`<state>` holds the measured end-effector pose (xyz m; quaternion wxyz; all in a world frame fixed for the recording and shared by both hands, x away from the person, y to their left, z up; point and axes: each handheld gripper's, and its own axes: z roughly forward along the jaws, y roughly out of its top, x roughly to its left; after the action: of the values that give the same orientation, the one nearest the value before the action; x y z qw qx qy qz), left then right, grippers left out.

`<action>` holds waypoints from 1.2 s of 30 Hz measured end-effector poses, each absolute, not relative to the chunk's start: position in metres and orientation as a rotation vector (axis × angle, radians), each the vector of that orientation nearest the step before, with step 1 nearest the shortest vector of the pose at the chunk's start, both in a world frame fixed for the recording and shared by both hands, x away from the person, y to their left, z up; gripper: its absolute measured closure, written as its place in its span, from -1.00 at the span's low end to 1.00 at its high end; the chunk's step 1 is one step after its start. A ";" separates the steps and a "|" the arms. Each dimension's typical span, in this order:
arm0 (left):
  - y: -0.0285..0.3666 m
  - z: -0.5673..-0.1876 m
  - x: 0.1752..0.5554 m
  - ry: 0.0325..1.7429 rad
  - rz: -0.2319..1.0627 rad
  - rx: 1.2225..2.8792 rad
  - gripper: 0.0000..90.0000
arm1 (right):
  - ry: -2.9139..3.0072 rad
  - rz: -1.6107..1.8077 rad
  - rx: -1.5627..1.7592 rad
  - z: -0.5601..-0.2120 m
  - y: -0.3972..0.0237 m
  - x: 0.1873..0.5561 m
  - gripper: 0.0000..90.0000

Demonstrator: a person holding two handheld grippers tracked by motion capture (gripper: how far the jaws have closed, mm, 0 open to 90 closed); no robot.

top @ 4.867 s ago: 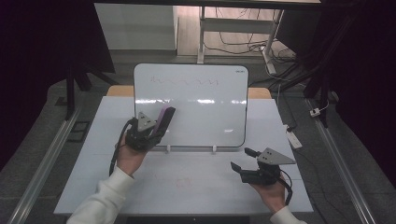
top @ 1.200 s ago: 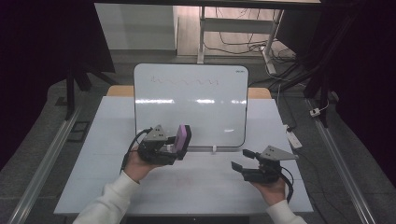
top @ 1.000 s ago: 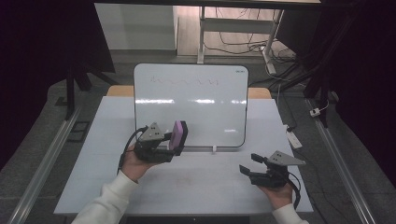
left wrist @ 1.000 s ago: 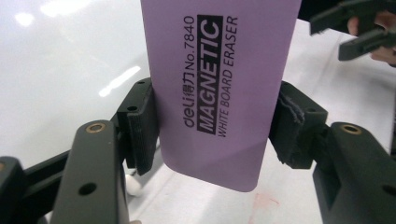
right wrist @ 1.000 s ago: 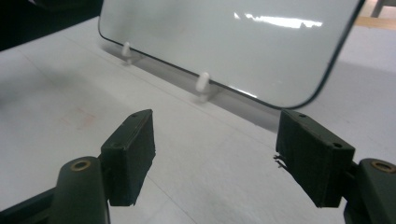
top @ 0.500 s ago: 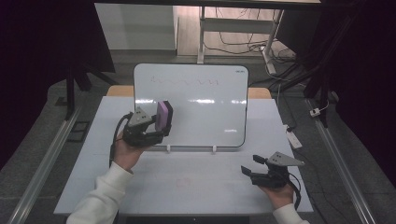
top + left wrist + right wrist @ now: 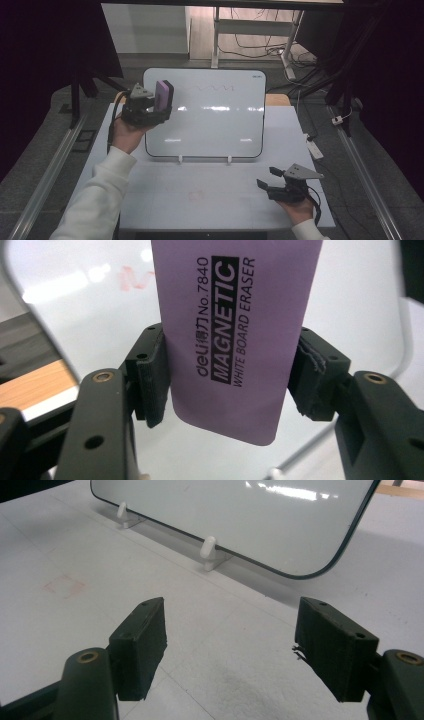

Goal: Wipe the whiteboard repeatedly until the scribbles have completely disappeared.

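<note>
White table (image 7: pixel 210 200) top, a faint red square mark (image 7: pixel 196 192) near its middle, seen again in the right gripper view (image 7: pixel 64 586). Wooden board edge (image 7: pixel 277 99) behind the table's far right side. White power strip (image 7: pixel 314 148) lying just off the table's right edge, its cord running away. Metal rails on the grey floor, one left (image 7: pixel 47 172), one right (image 7: pixel 367 185). Far back, a desk frame leg (image 7: pixel 216 35) with loose cables (image 7: pixel 260 50) beside it.

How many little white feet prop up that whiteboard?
2: one foot under the whiteboard's lower edge toward the left, the other foot toward the right. Any behind the board would be hidden.
</note>
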<state>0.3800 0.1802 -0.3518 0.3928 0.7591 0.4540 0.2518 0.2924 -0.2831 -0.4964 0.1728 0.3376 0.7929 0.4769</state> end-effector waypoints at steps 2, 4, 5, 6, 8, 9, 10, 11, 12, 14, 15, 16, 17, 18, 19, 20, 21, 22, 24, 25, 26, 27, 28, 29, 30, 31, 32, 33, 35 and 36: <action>0.180 -0.350 0.391 1.200 0.666 1.956 -0.11 | 2.252 1.350 0.956 -0.497 -0.282 0.293 -0.38; 0.180 -0.349 0.402 1.245 0.684 1.982 -0.11 | 2.257 1.347 0.961 -0.498 -0.282 0.294 -0.38; 0.180 -0.349 0.406 1.268 0.694 1.992 -0.11 | 2.261 1.345 0.963 -0.499 -0.282 0.294 -0.38; 0.181 -0.350 0.410 1.285 0.707 2.003 -0.12 | 2.263 1.344 0.964 -0.499 -0.282 0.294 -0.38; 0.183 -0.351 0.418 1.322 0.707 2.018 -0.11 | 2.266 1.343 0.960 -0.500 -0.282 0.294 -0.38; 0.183 -0.351 0.421 1.341 0.710 2.028 -0.12 | 2.266 1.342 0.957 -0.499 -0.282 0.293 -0.38; 0.184 -0.352 0.424 1.356 0.711 2.040 -0.11 | 2.266 1.343 0.955 -0.499 -0.282 0.293 -0.38; 0.185 -0.353 0.427 1.367 0.710 2.056 -0.11 | 2.265 1.343 0.954 -0.499 -0.282 0.293 -0.38; 0.185 -0.353 0.429 1.378 0.711 2.071 -0.11 | 2.266 1.343 0.954 -0.499 -0.282 0.293 -0.38; 0.185 -0.355 0.431 1.399 0.720 2.098 -0.11 | 2.267 1.344 0.956 -0.499 -0.282 0.294 -0.38; 0.186 -0.356 0.431 1.406 0.717 2.111 -0.11 | 2.267 1.345 0.955 -0.499 -0.282 0.294 -0.38; 0.187 -0.357 0.433 1.413 0.708 2.122 -0.11 | 2.267 1.347 0.955 -0.499 -0.282 0.294 -0.38; 0.188 -0.358 0.434 1.417 0.697 2.129 -0.11 | 2.266 1.348 0.955 -0.499 -0.282 0.294 -0.38; 0.189 -0.360 0.436 1.421 0.686 2.137 -0.11 | 2.266 1.348 0.954 -0.499 -0.282 0.294 -0.38; 0.189 -0.361 0.438 1.425 0.682 2.144 -0.11 | 2.266 1.347 0.951 -0.499 -0.282 0.294 -0.38; 0.190 -0.362 0.439 1.424 0.677 2.142 -0.11 | 2.268 1.347 0.949 -0.499 -0.281 0.294 -0.38; 0.190 -0.361 0.440 1.427 0.675 2.140 -0.11 | 2.268 1.347 0.947 -0.499 -0.281 0.294 -0.38; 0.189 -0.361 0.442 1.425 0.675 2.145 -0.11 | 2.271 1.345 0.945 -0.499 -0.281 0.293 -0.38; 0.187 -0.359 0.444 1.423 0.684 2.157 -0.11 | 2.270 1.347 0.938 -0.499 -0.280 0.293 -0.38; 0.185 -0.358 0.445 1.425 0.690 2.164 -0.11 | 2.270 1.351 0.938 -0.499 -0.280 0.293 -0.38; 0.183 -0.357 0.447 1.427 0.697 2.178 -0.11 | 2.270 1.352 0.938 -0.500 -0.280 0.293 -0.38; 0.181 -0.355 0.448 1.431 0.707 2.186 -0.12 | 2.274 1.349 0.937 -0.499 -0.280 0.293 -0.38; 0.179 -0.354 0.449 1.438 0.718 2.190 -0.12 | 2.274 1.349 0.936 -0.500 -0.280 0.293 -0.38; 0.176 -0.354 0.450 1.447 0.728 2.195 -0.12 | 2.276 1.348 0.935 -0.500 -0.279 0.293 -0.38; 0.174 -0.354 0.451 1.451 0.744 2.204 -0.12 | 2.275 1.350 0.933 -0.500 -0.279 0.293 -0.38; 0.171 -0.355 0.451 1.452 0.764 2.212 -0.13 | 2.276 1.351 0.932 -0.500 -0.279 0.293 -0.38; 0.169 -0.356 0.451 1.449 0.783 2.217 -0.13 | 2.276 1.351 0.931 -0.500 -0.279 0.293 -0.38; 0.168 -0.357 0.450 1.447 0.801 2.224 -0.13 | 2.276 1.351 0.930 -0.500 -0.278 0.293 -0.38; 0.166 -0.358 0.448 1.432 0.830 2.233 -0.13 | 2.279 1.352 0.927 -0.500 -0.278 0.292 -0.38; 0.165 -0.359 0.448 1.422 0.848 2.241 -0.13 | 2.281 1.352 0.926 -0.500 -0.278 0.292 -0.38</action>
<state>0.4477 0.1653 -0.3591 0.1767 0.7917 0.5023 0.2994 0.2922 -0.2782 -0.4996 0.1659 0.3252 0.8008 0.4748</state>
